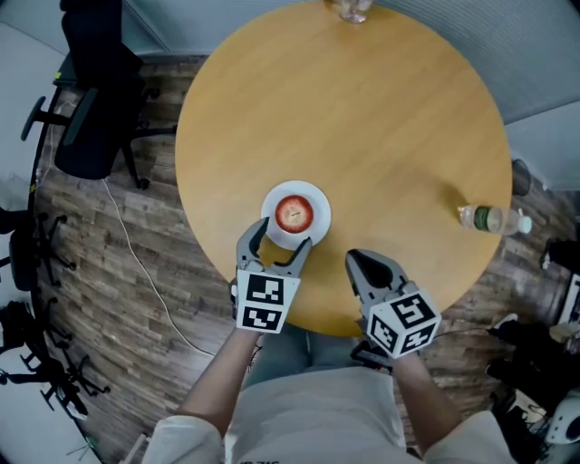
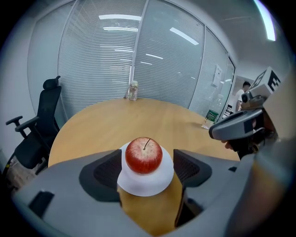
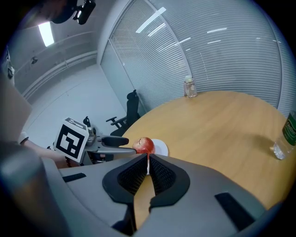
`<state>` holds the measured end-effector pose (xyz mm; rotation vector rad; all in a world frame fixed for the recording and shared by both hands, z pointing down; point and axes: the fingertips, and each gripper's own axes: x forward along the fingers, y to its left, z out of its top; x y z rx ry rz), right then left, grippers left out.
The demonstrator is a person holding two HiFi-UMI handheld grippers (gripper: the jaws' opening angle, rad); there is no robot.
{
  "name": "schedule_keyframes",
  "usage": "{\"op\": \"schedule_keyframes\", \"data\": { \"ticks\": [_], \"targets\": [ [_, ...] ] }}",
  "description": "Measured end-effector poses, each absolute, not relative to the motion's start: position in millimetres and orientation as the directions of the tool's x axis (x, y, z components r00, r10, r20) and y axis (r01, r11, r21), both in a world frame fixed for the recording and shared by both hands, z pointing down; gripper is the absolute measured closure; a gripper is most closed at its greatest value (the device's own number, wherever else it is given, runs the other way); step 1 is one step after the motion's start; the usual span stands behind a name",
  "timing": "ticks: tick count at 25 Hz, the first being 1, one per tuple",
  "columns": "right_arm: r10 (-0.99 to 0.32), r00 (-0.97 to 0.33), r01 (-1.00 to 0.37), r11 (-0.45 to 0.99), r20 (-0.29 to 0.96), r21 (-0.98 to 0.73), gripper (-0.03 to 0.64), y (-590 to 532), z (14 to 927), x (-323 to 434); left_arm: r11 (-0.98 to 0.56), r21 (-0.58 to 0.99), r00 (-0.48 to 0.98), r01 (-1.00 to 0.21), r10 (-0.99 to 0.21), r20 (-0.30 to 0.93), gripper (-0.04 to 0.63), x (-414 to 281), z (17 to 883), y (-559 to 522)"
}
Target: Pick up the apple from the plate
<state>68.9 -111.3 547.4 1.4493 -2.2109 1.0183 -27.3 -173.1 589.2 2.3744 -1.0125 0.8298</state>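
Note:
A red apple [image 1: 294,214] sits upright on a small white plate [image 1: 314,194] near the front edge of the round wooden table [image 1: 362,118]. My left gripper [image 1: 282,237] is open, its two jaws reaching to either side of the plate's near rim. In the left gripper view the apple [image 2: 144,155] shows just beyond the spread pads, which do not touch it. My right gripper [image 1: 357,259] is shut and empty, to the right of the plate above the table's edge. The right gripper view shows the apple [image 3: 145,145] past its closed tips.
A plastic water bottle [image 1: 489,218] lies on its side at the table's right. A glass jar [image 1: 352,9] stands at the far edge. A black office chair [image 1: 91,127] is on the wood floor to the left. Window blinds fill the background.

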Motion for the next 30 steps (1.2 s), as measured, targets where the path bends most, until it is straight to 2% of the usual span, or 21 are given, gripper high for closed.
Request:
{"op": "schedule_keyframes", "data": {
  "ticks": [13,26,30],
  "targets": [
    [-0.666,-0.423,-0.896,0.206,0.615,-0.392,0.583,-108,555,81,-0.677,0.137,0.554,-0.723,-0.449,0.701,0.187,-15,621,-191],
    [-0.663,-0.413,-0.899,0.188,0.624,-0.396,0.583,-103,561,87,-0.711,0.112,0.538,-0.694,-0.409,0.737,0.184,-6,643,-196],
    [-0.663,-0.412,-0.899,0.186,0.625,-0.396,0.583,-103,561,87,-0.721,0.108,0.538,-0.684,-0.398,0.743,0.204,-5,648,-193]
  ]
}}
